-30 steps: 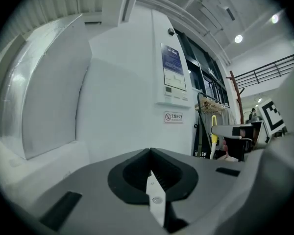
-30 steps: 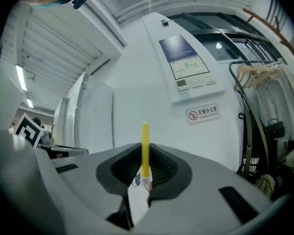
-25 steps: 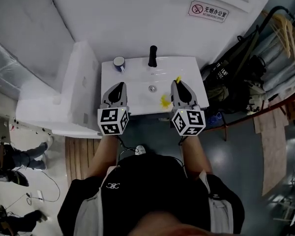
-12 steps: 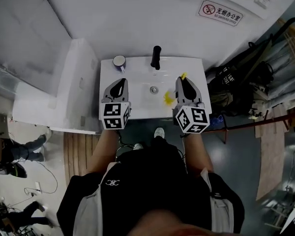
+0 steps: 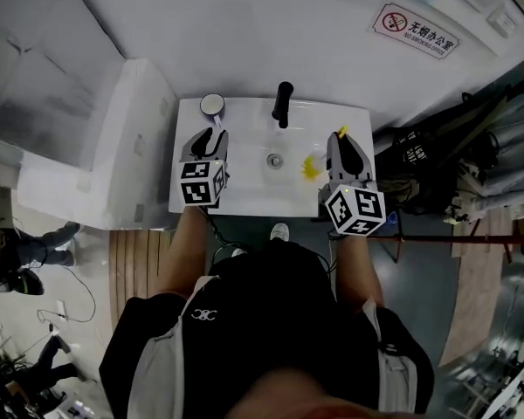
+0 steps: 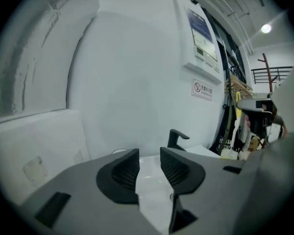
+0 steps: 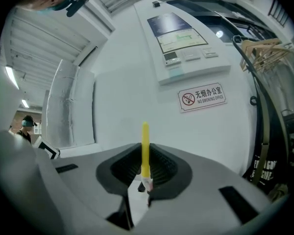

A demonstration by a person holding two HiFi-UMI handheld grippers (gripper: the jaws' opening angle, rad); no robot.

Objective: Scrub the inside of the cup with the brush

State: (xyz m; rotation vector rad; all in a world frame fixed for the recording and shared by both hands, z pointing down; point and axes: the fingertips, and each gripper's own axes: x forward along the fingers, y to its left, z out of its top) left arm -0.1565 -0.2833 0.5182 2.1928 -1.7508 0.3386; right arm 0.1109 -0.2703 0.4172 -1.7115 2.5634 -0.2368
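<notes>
Opening with nothing between its ribbed black pads, the left gripper hangs over the sink, short of the cup, which stands at the back left corner, left of the black tap. The right gripper is clamped on the brush, whose slim yellow handle sticks up past the pads while its yellow bristles hang over the basin near the drain. The cup looks round, smooth and light, the basin glossy white. A jaw that nudges the rim instead of straddling it could tip the cup or skid it off the ledge. The thin, slick handle may also swivel in the grip once scrubbing loads it.
</notes>
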